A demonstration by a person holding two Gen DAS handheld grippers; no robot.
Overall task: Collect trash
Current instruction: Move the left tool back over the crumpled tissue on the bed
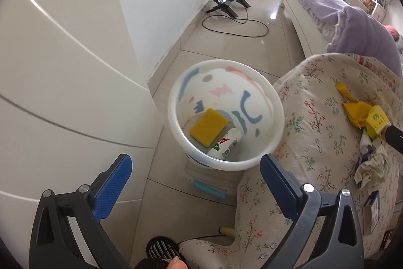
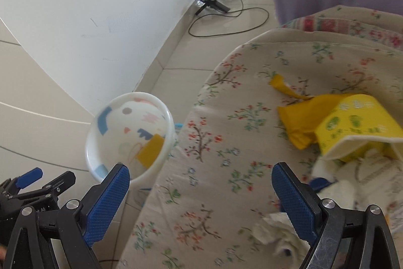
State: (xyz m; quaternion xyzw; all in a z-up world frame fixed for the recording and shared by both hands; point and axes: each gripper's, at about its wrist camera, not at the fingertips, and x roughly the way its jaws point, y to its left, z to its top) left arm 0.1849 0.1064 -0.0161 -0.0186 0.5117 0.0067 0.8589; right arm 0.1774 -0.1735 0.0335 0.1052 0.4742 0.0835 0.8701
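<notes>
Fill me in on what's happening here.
A person is clearing trash off a flowered bedspread into a white bin on the floor. The bin already holds a yellow sponge and a small white bottle. Both the left tongs and the right tongs are open and empty. Yellow wrappers, a yellow box and crumpled tissue are still on the bed.

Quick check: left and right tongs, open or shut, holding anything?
Left tongs: open, holding nothing, above the bin.
Right tongs: open, holding nothing, over the floral cover.

Yellow sponge (image 1: 208, 126), perhaps bottle (image 1: 228, 144), inside bin (image 1: 176, 82)
</notes>
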